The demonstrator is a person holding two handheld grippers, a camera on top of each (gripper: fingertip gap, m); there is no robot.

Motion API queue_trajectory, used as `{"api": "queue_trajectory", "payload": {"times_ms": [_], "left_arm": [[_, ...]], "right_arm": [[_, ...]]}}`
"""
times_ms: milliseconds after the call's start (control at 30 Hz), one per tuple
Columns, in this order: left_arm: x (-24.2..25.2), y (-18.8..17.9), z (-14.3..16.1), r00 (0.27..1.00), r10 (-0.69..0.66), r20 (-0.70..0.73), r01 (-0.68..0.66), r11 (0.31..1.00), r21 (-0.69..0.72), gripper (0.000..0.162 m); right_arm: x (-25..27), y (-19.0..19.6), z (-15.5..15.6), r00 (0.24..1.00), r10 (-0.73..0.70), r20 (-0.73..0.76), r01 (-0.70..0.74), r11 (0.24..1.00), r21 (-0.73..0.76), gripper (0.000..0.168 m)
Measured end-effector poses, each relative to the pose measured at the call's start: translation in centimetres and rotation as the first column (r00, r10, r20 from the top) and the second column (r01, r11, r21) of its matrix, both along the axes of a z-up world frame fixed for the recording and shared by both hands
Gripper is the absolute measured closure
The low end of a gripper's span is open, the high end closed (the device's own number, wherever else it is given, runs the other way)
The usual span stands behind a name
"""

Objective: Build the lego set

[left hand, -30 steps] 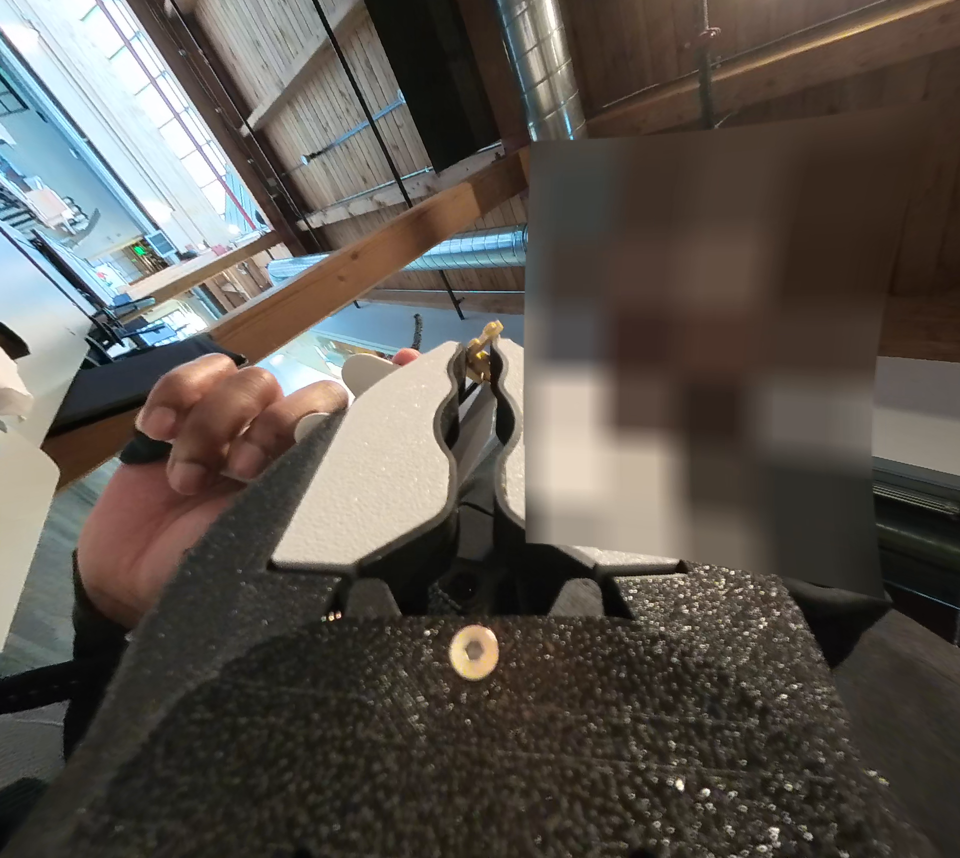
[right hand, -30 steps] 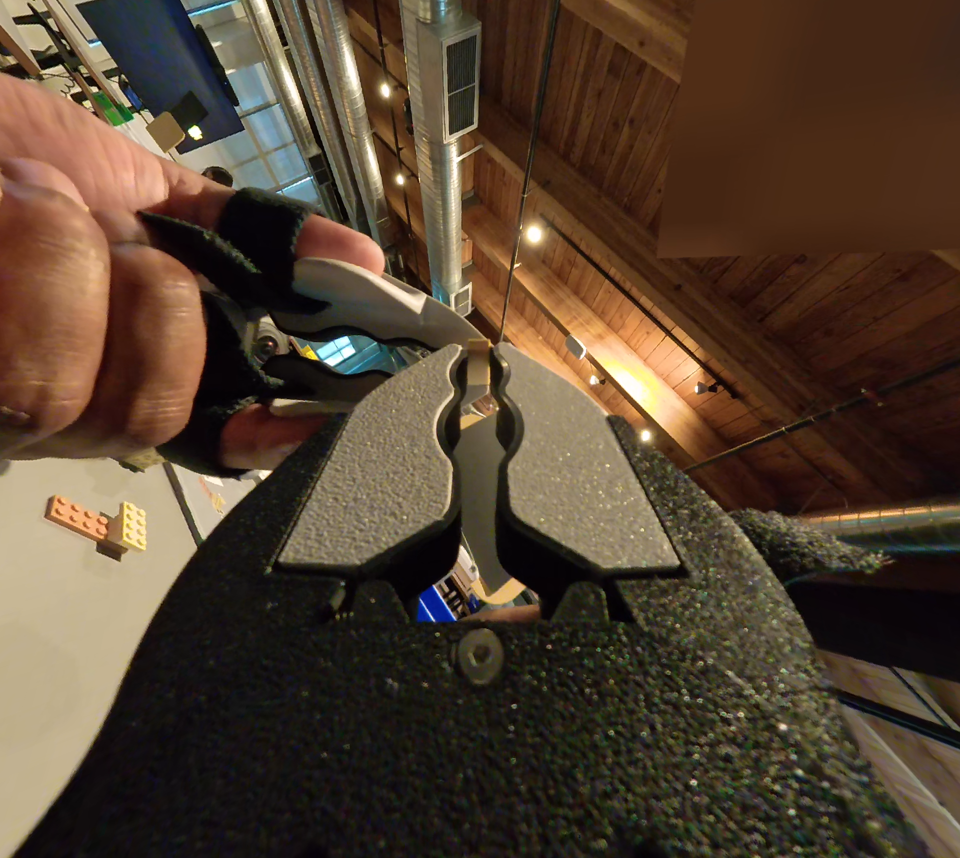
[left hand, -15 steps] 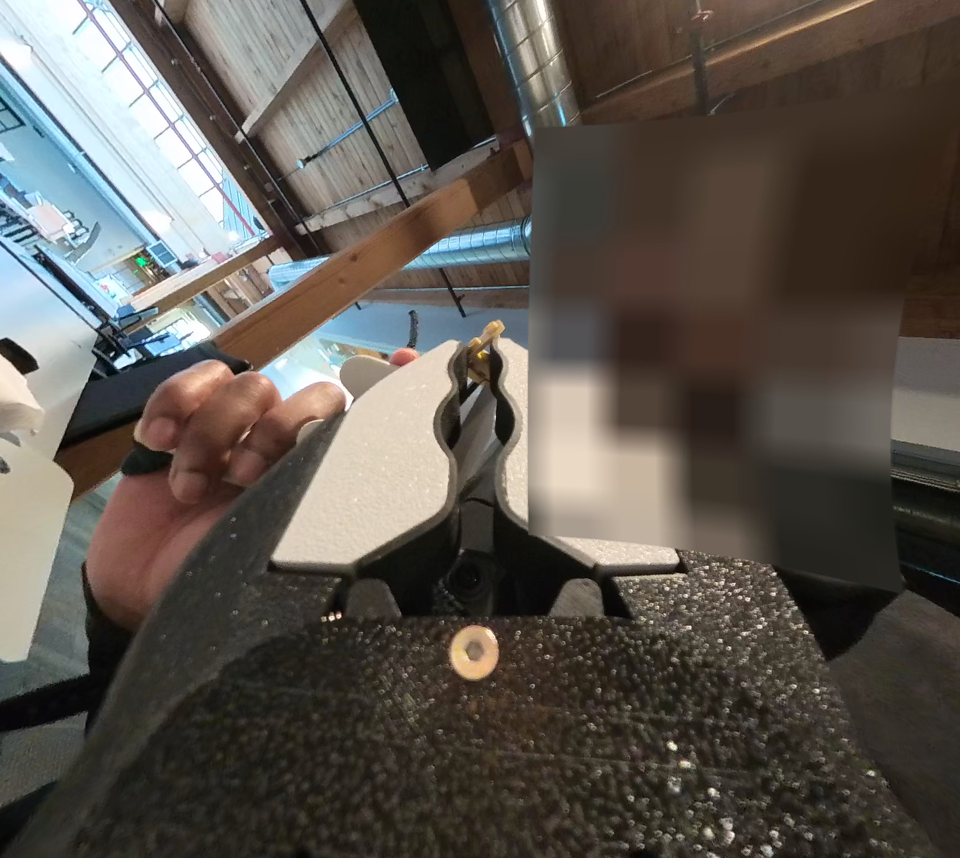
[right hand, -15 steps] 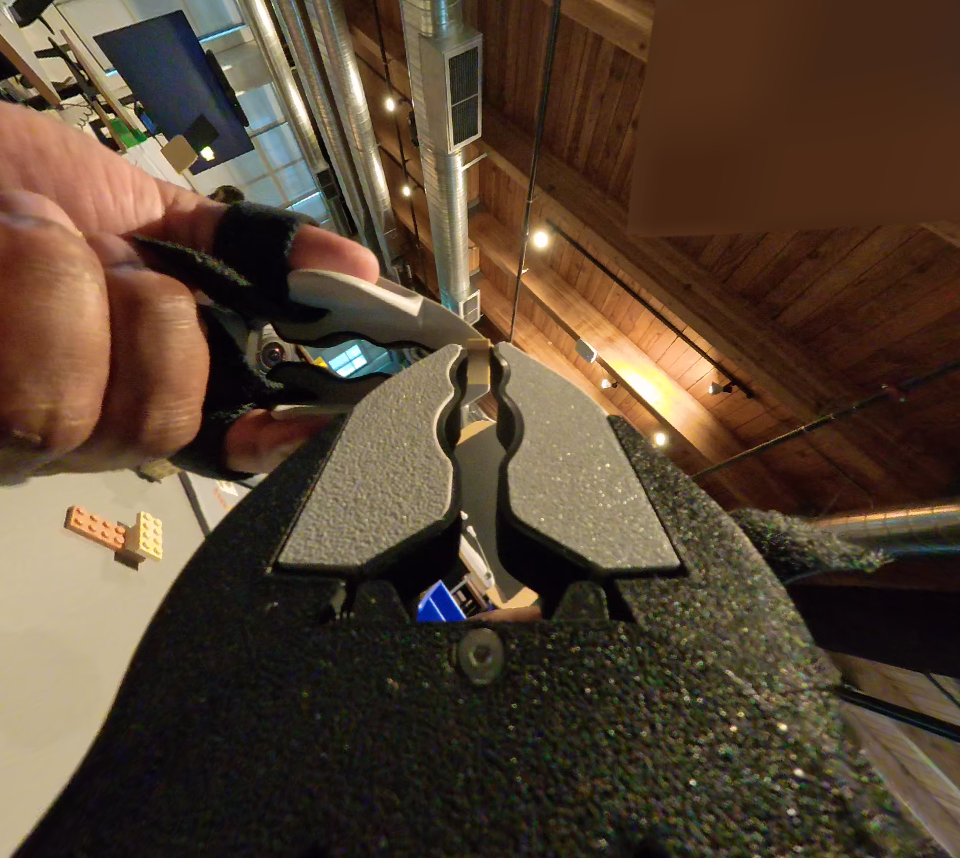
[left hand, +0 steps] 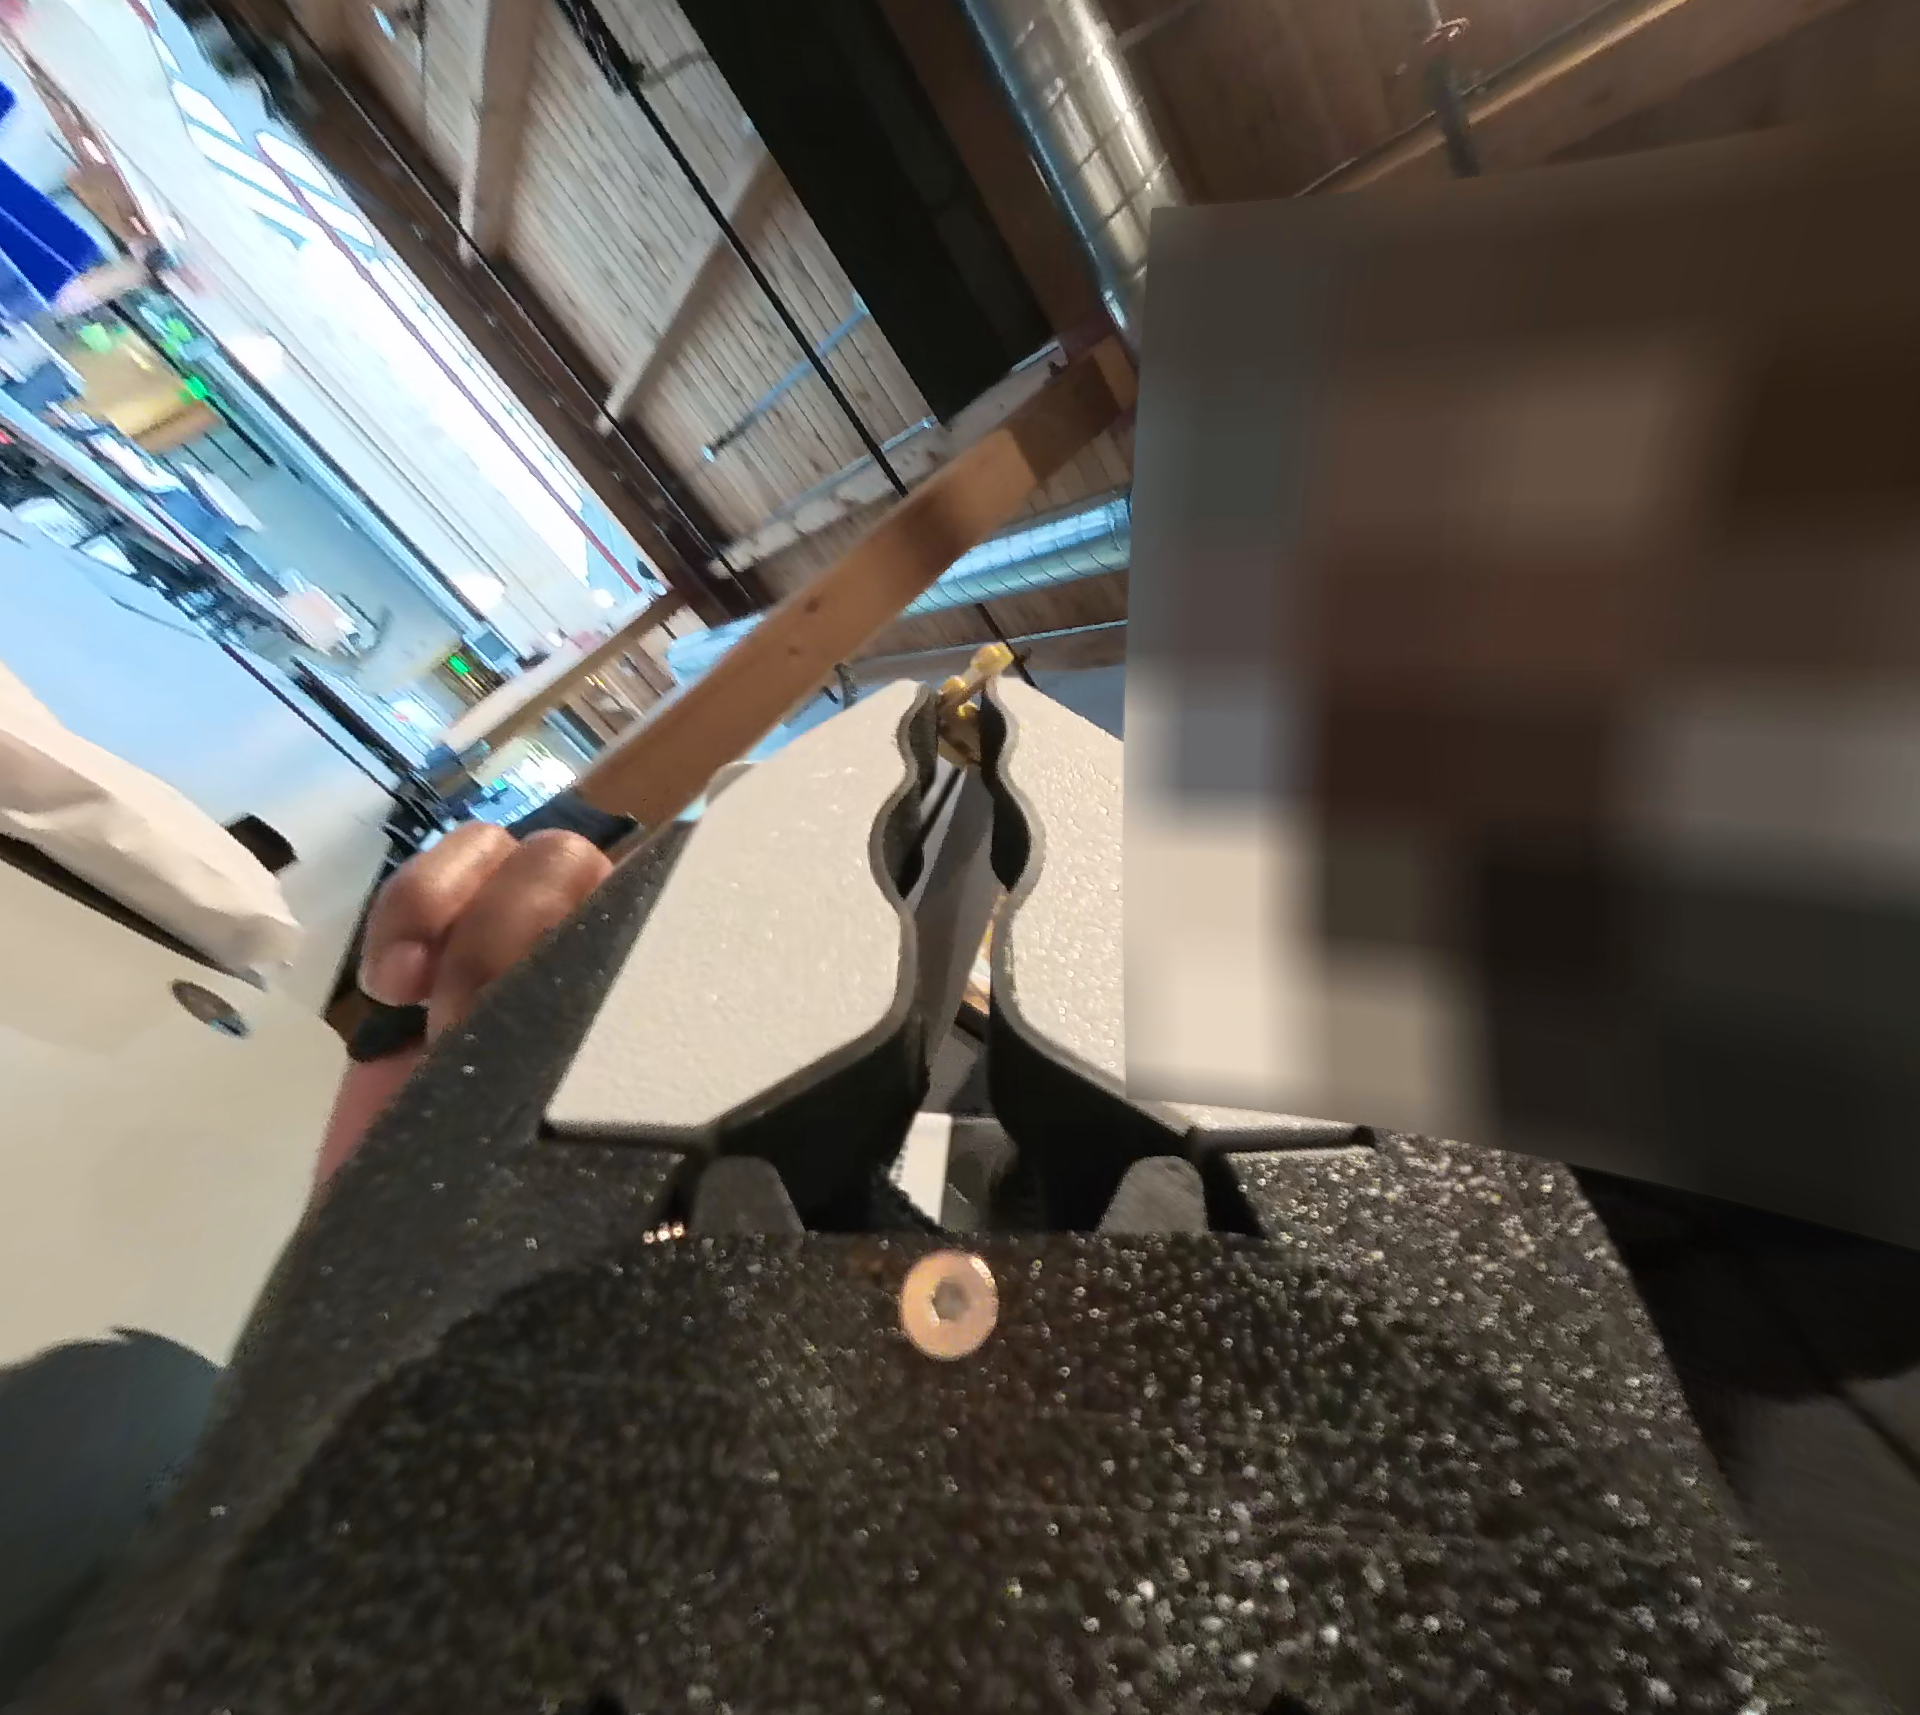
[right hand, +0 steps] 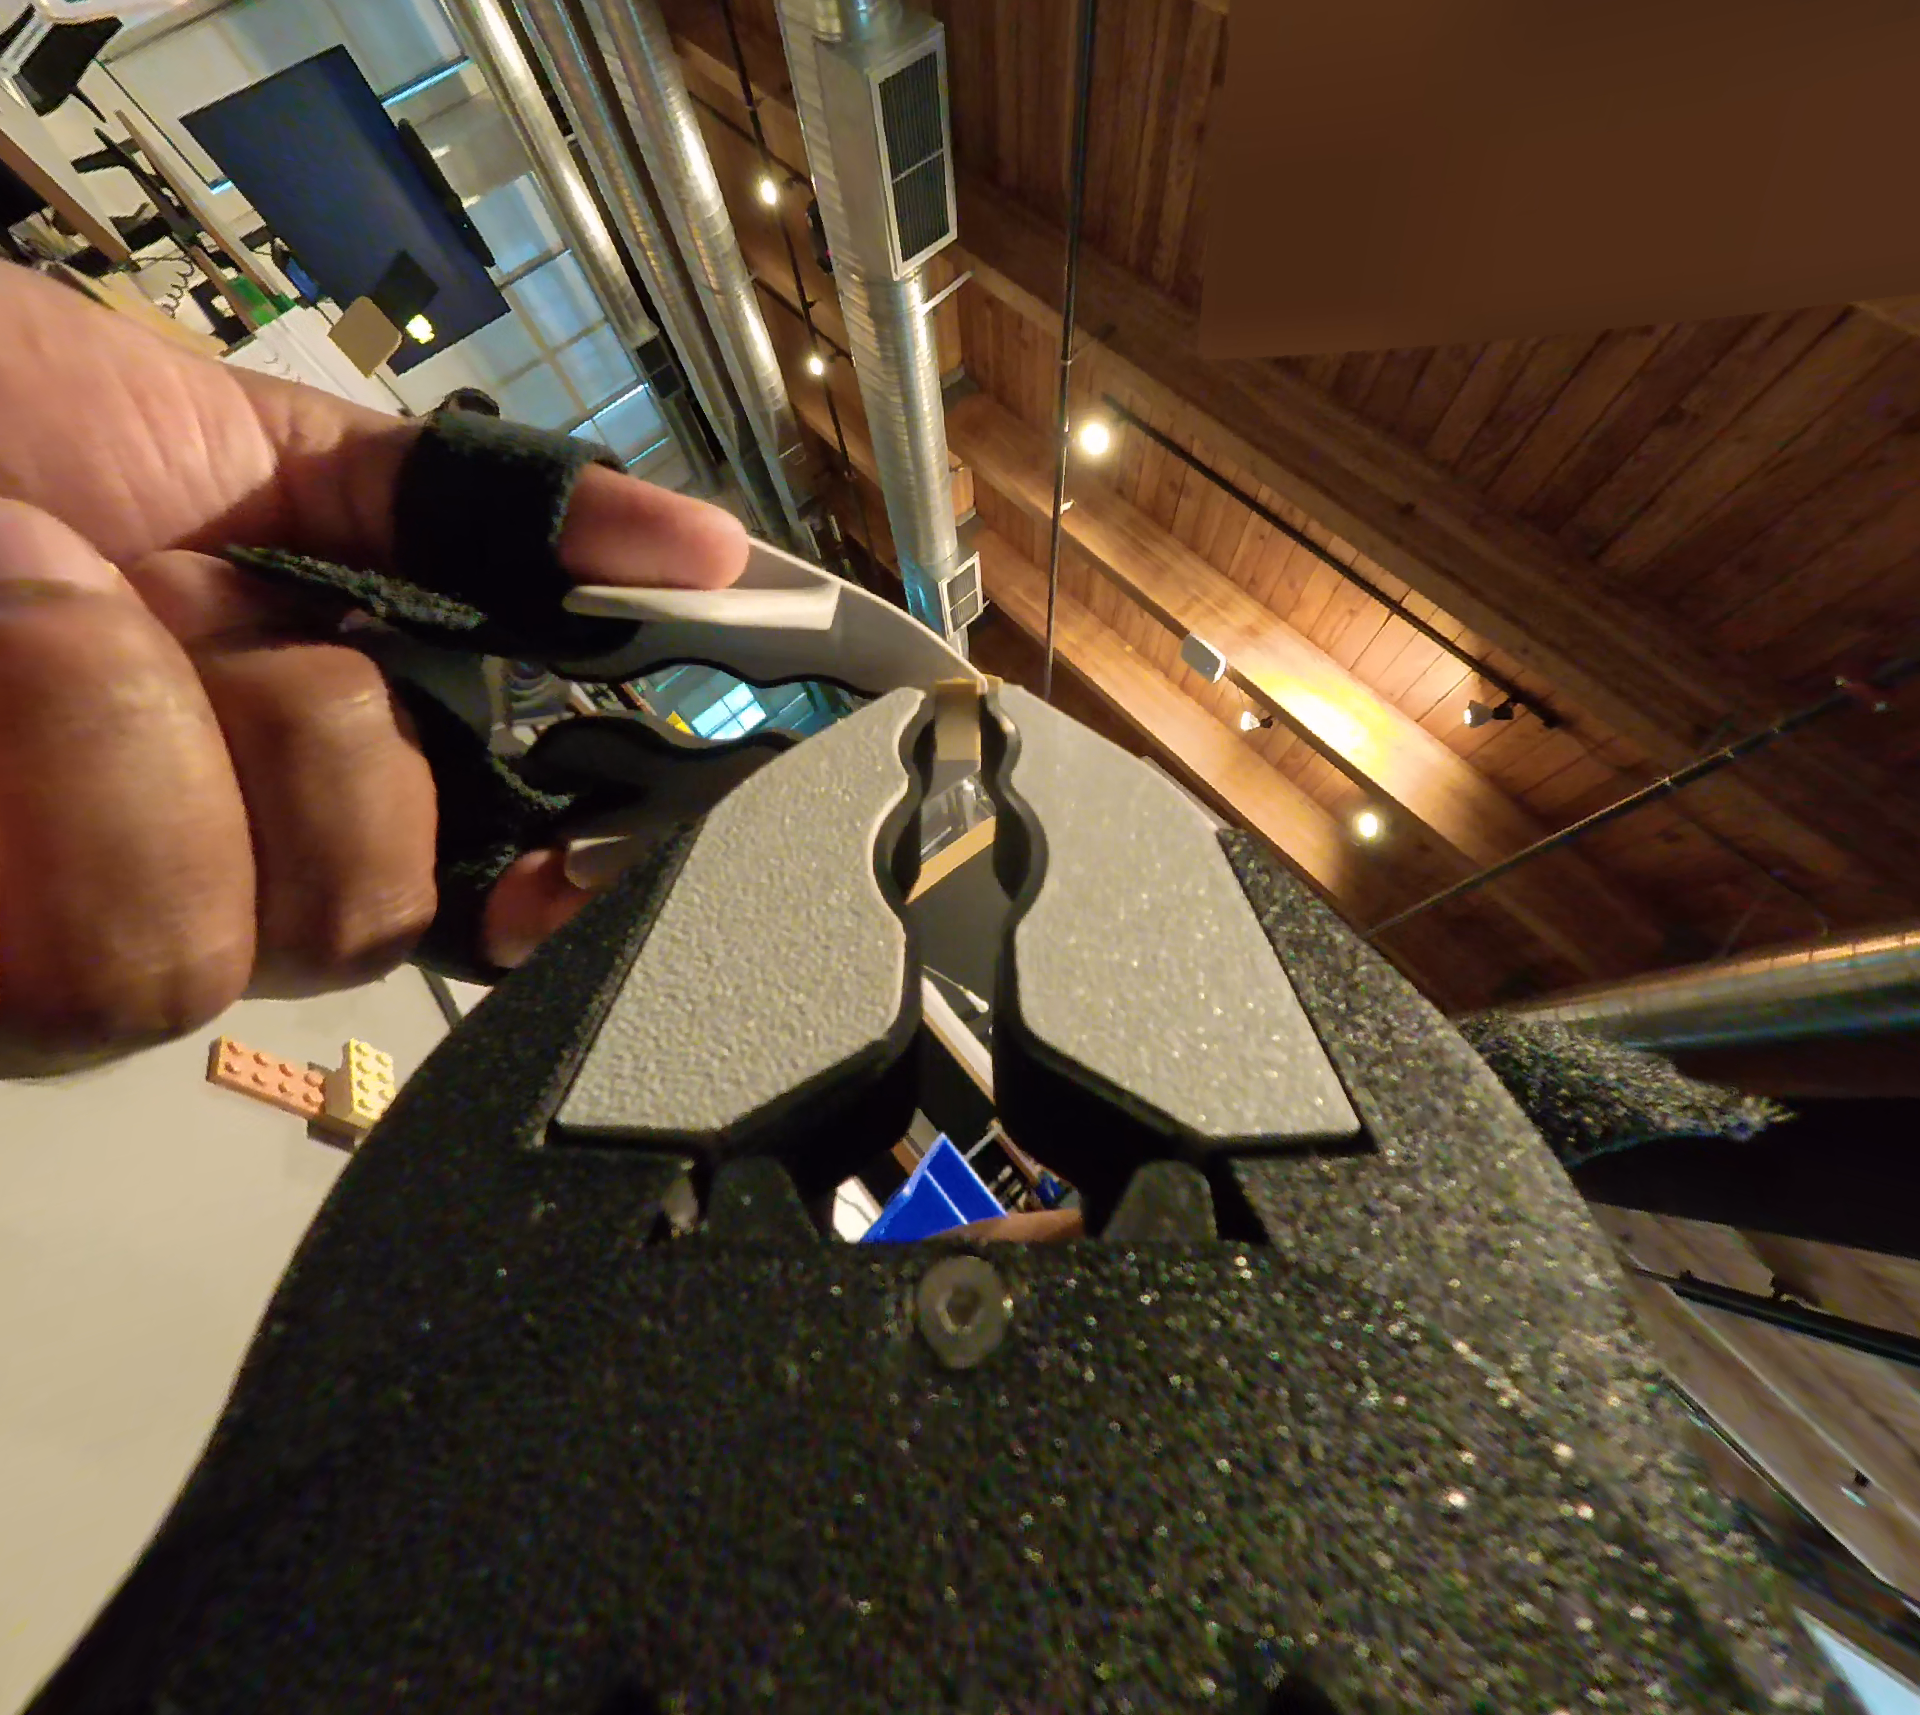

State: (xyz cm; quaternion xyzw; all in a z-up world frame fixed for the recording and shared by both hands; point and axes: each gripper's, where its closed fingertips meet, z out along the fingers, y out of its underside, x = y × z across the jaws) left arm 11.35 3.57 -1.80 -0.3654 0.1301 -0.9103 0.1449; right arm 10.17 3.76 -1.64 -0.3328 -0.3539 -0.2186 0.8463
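Tan lego piece [right hand: 958,720] pinched upright in right tool [right hand: 961,701], yellow piece [left hand: 968,701] clamped in left tool [left hand: 961,709], tilted up-right.

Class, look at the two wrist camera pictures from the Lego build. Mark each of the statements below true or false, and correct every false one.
1. The right gripper is shut on a tan piece. True.
2. The left gripper is open and empty. False: it pinches a small yellow piece.
3. Joined orange and yellow bricks lie on the pale surface. True.
4. Both cameras look down at the floor. False: they look up at the wooden ceiling.
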Motion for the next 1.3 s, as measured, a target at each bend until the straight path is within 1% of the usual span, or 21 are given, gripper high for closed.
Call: {"api": "queue_trajectory", "payload": {"times_ms": [233, 433, 533, 700, 967, 1300], "left_arm": [[-0.1, 0.1, -0.1, 0.999, 0.045, 0.010, -0.045, 0.999, 0.011, 0.155], [-0.3, 0.2, 0.0, 0.998, 0.048, 0.033, -0.048, 0.999, -0.010, 0.155], [-0.8, 0.7, 0.3, 0.995, 0.079, 0.060, -0.078, 0.997, -0.020, 0.155], [-0.5, 1.3, -0.3, 0.993, 0.113, 0.021, -0.112, 0.994, -0.012, 0.155], [-0.1, 1.9, -1.4, 0.997, 0.070, -0.026, -0.072, 0.995, -0.064, 0.155], [-0.3, 1.7, -1.2, 1.000, 0.014, 0.013, -0.013, 0.994, -0.108, 0.155]], "right_arm": [[-0.1, 0.1, -0.1, 1.000, -0.004, 0.011, 0.004, 1.000, -0.004, 0.161], [-0.2, 0.0, -0.2, 1.000, 0.004, 0.024, -0.004, 1.000, -0.007, 0.160], [-0.4, 0.0, -0.4, 0.999, 0.019, 0.031, -0.018, 1.000, -0.017, 0.160], [-0.4, 1.0, -1.3, 1.000, 0.007, 0.022, -0.006, 0.998, -0.068, 0.160], [0.1, 1.0, -0.9, 1.000, -0.010, 0.025, 0.011, 0.999, -0.040, 0.161], [-0.3, 0.8, -1.3, 0.999, -0.013, 0.034, 0.014, 0.999, -0.035, 0.161]]}}
